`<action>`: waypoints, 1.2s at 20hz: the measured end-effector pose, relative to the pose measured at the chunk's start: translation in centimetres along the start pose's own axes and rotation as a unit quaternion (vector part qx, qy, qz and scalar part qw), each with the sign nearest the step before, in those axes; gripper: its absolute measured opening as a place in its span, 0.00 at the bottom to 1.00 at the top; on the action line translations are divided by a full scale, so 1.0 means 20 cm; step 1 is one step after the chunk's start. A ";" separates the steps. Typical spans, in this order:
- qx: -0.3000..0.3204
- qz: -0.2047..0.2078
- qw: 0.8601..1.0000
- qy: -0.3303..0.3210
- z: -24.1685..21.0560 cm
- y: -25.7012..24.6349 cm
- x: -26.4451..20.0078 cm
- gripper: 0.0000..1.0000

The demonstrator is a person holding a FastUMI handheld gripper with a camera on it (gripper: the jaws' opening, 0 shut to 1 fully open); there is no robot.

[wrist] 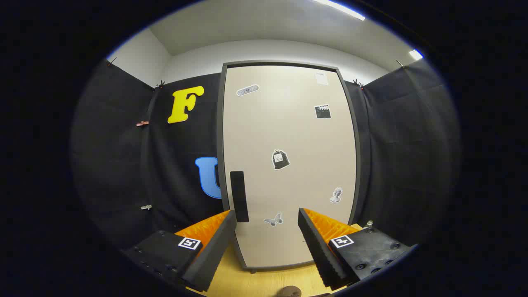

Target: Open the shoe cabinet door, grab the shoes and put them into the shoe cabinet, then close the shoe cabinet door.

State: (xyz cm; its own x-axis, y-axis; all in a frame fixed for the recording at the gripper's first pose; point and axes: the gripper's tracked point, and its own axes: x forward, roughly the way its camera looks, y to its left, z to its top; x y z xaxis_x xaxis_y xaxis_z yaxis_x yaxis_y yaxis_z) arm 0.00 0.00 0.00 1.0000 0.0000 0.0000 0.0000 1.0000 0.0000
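The claw [267, 218] faces the shoe cabinet door [288, 165], which stands closed and upright on the light wooden surface [264, 284] straight ahead. Its fingers are spread apart and hold nothing. The dark handle [239, 196] is a narrow bar with its long axis vertical, set near the door's left edge; it lies just beyond the left finger's tip, left of the gap's centre. Judged from this, opening the door calls for a shift leftward so the handle falls between the fingers. A rounded brown object [290, 291], unidentifiable, sits below the gap.
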 end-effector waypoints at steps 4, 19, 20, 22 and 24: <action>0.001 -0.001 1.000 -0.004 0.03 -0.01 0.00 0.98; -0.009 -0.001 1.000 0.004 0.00 0.03 0.05 0.98; -0.008 0.000 1.000 0.005 0.00 0.04 0.06 0.98; -0.005 0.003 1.000 0.007 -0.02 0.08 0.10 0.98; -0.004 0.006 1.000 0.013 -0.05 0.13 0.16 0.98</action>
State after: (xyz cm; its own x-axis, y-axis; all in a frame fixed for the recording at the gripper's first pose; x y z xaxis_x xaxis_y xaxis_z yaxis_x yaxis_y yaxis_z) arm 3.11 2.64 -0.91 0.9996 0.0120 -0.0257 -0.0122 0.9999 -0.0082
